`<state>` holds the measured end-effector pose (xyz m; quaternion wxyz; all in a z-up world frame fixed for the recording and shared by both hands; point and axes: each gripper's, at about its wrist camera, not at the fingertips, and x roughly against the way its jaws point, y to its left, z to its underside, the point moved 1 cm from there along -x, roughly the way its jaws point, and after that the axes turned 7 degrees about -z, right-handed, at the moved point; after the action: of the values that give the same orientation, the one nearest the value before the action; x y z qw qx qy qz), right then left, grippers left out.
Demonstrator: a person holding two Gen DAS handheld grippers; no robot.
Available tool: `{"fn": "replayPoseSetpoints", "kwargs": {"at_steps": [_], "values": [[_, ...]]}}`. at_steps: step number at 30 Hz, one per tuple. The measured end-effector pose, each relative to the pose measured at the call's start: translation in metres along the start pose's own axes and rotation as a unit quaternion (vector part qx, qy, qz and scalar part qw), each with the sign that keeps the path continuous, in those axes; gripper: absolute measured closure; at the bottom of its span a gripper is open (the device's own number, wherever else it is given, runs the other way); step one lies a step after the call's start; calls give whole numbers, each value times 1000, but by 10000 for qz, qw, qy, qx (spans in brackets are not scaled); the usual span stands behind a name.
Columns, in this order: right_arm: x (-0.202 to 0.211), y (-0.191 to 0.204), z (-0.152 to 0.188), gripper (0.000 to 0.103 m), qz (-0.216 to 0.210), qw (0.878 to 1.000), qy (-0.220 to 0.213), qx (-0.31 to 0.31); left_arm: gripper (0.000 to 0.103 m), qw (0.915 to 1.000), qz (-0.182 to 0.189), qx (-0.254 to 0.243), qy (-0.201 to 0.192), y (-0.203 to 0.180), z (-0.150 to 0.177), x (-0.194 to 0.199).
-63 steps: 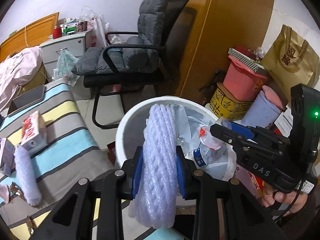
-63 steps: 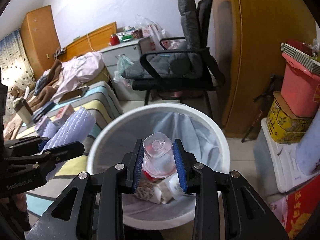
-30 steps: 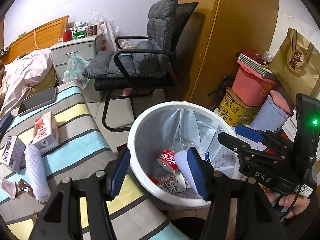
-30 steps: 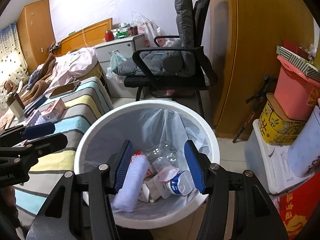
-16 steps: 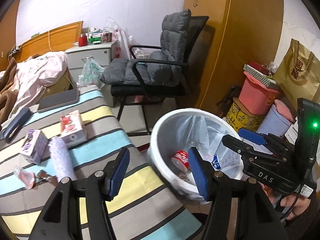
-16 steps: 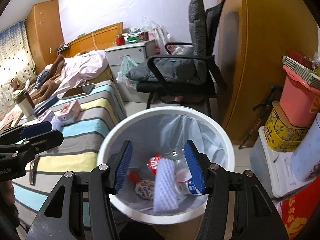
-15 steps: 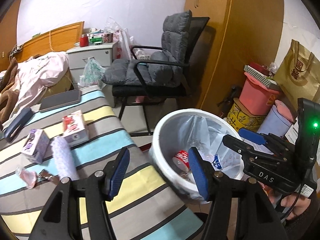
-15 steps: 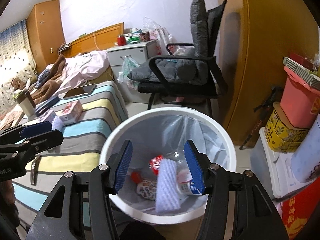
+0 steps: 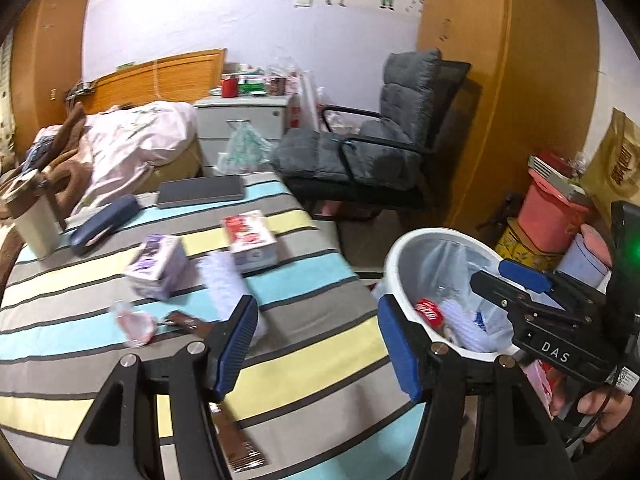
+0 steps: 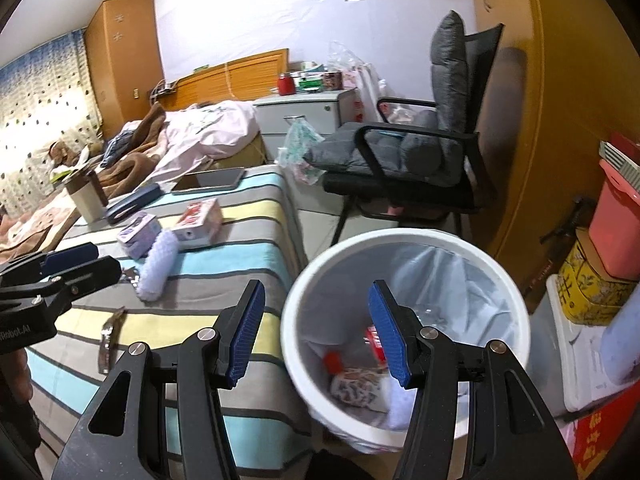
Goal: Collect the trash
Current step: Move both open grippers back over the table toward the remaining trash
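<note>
My left gripper hangs over the striped tablecloth; its jaws are opening and nothing is between them. Ahead of it lie a white foam net sleeve, a pink wrapper and a brown wrapper. My right gripper stands open and empty at the near rim of the white lined bin. Inside the bin are a red-labelled bottle and another foam sleeve. In the right wrist view the left gripper shows at the left edge, near the foam net sleeve.
On the cloth also sit a red-and-white box, a purple box, a dark case, a tablet and a cup. A grey armchair stands behind the bin. Pink bucket and boxes crowd the right.
The left gripper let go of a foam sleeve and the right let go of a clear cup into the bin. Both then swung left, away from the bin toward the striped table.
</note>
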<state>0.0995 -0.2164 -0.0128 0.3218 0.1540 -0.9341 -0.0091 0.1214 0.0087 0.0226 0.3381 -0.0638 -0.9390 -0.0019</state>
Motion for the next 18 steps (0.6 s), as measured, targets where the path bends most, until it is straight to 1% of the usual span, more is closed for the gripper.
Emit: {"fn": "replayPoseSetpoints", "kwargs": {"at_steps": [8, 18], "values": [[-6, 31, -3, 45, -113, 9997, -43, 213, 37, 9989, -346, 319, -75, 46, 11, 12], [-23, 71, -10, 45, -228, 9980, -47, 586, 36, 9938, -764, 811, -27, 106, 28, 19]]}}
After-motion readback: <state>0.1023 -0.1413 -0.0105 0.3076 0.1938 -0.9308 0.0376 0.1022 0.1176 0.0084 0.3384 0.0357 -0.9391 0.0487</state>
